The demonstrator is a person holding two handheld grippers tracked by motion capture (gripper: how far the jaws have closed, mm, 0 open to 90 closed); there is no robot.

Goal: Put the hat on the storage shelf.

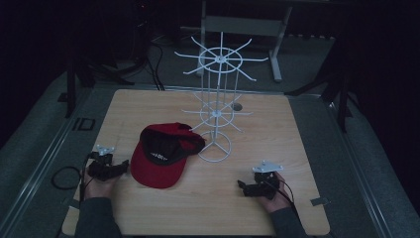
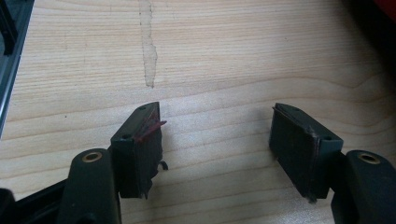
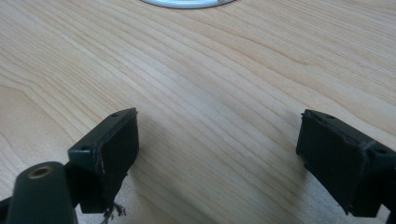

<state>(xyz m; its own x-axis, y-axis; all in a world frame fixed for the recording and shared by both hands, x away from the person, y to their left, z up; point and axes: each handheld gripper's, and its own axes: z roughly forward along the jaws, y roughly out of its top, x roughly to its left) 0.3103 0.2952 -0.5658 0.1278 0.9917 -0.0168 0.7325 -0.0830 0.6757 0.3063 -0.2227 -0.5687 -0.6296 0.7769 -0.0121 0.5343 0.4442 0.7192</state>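
The light wooden tabletop (image 1: 277,148) offered bare surface along its front and right edges. One red-and-black baseball cap (image 1: 162,154) lay left of centre, its crown touching or just beside the ring base of one white wire display rack (image 1: 216,106). The left gripper (image 1: 119,167) rested near the left edge, just beside the cap brim, jaws apart over bare wood. The right gripper (image 1: 241,186) lay well apart from the cap, jaws apart and empty. The room beyond the table was too dark to make out.
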